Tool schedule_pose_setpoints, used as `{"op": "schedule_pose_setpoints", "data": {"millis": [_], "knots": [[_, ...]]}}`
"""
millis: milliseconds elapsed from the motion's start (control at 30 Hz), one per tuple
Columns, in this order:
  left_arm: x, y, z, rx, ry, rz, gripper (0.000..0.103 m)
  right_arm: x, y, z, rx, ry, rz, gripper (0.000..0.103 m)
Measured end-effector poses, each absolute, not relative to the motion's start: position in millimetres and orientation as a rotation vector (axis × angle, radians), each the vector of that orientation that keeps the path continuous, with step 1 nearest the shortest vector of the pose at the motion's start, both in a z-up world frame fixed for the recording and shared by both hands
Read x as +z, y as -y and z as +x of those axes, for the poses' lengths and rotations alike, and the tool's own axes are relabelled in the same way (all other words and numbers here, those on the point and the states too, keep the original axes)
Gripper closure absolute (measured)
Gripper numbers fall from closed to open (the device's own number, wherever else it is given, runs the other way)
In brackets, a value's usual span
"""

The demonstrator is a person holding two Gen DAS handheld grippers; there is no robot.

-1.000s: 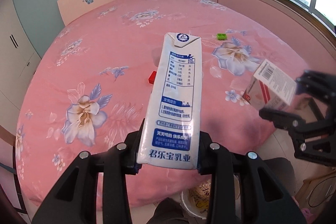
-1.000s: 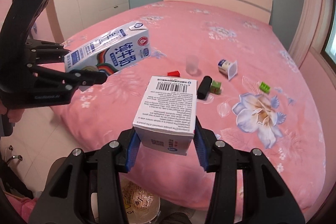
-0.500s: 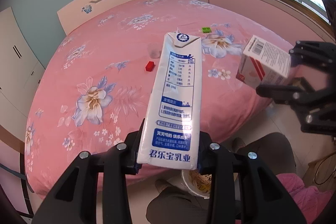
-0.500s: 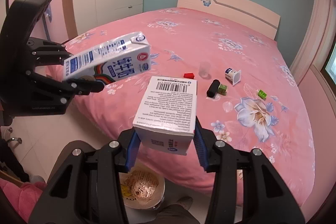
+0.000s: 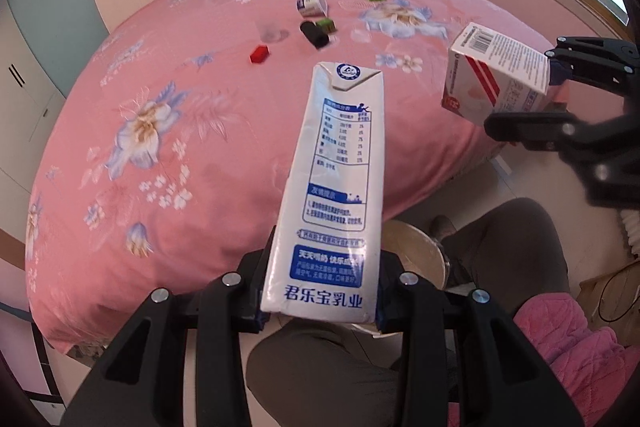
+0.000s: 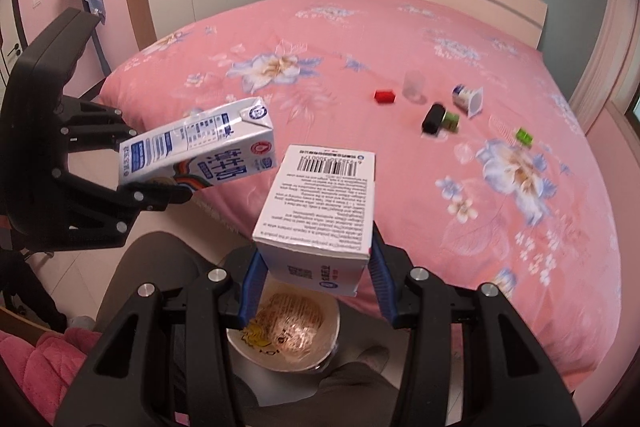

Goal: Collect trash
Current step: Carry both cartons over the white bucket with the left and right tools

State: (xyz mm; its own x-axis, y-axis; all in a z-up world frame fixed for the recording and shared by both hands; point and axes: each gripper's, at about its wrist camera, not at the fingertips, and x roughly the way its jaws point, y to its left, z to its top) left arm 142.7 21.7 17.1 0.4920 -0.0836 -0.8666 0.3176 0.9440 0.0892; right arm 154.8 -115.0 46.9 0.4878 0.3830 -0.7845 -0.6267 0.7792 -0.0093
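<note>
Milk carton point(image 5: 334, 195): clamped at its base between the fingers of the left gripper point(image 5: 320, 307), long axis running straight out along the fingers with the gable end farthest away. Seen from the right wrist camera, the same carton juts from the left gripper toward the foot of the bed point(image 6: 400, 39), tilted slightly downward.

Bowl point(image 6: 286, 331): a round disposable bowl with a printed foil lid lies on the floor just off the foot of the bed, between the person's legs. It sits directly below the fingertips of both grippers, and appears to serve as the collection point; this is a judgement, as no bin is visible.

Cardboard box point(image 6: 320, 207): gripped on its two side faces between the blue pads of the right gripper point(image 6: 312, 279), barcode face upward and away from the camera. The box hangs almost directly over the bowl, so the right hand is the nearer of the two for a drop. The left carton sits beside and slightly ahead of the bowl, its long axis pointing past the rim toward the bed.

Remaining items lie well apart from the bowl, toward the middle of the bed: a red block point(image 6: 385, 95), a clear cup point(image 6: 414, 87), a black cylinder point(image 6: 433, 119), a yogurt cup point(image 6: 468, 99) on its side, and two green blocks.
</note>
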Motion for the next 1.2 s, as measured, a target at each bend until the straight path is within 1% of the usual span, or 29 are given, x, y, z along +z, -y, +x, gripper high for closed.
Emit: {"op": "schedule_pose_setpoints", "data": {"millis": [467, 1200], "knots": [[-71, -2, 136, -0.322, -1.197, 0.226, 0.064, -58, 127, 151, 0.625, -1.076, -0.264, 0.056], [-211, 14, 147, -0.369, -1.48, 0.171, 0.064, -226, 114, 146, 0.632, -1.404, -0.231, 0.056]]}}
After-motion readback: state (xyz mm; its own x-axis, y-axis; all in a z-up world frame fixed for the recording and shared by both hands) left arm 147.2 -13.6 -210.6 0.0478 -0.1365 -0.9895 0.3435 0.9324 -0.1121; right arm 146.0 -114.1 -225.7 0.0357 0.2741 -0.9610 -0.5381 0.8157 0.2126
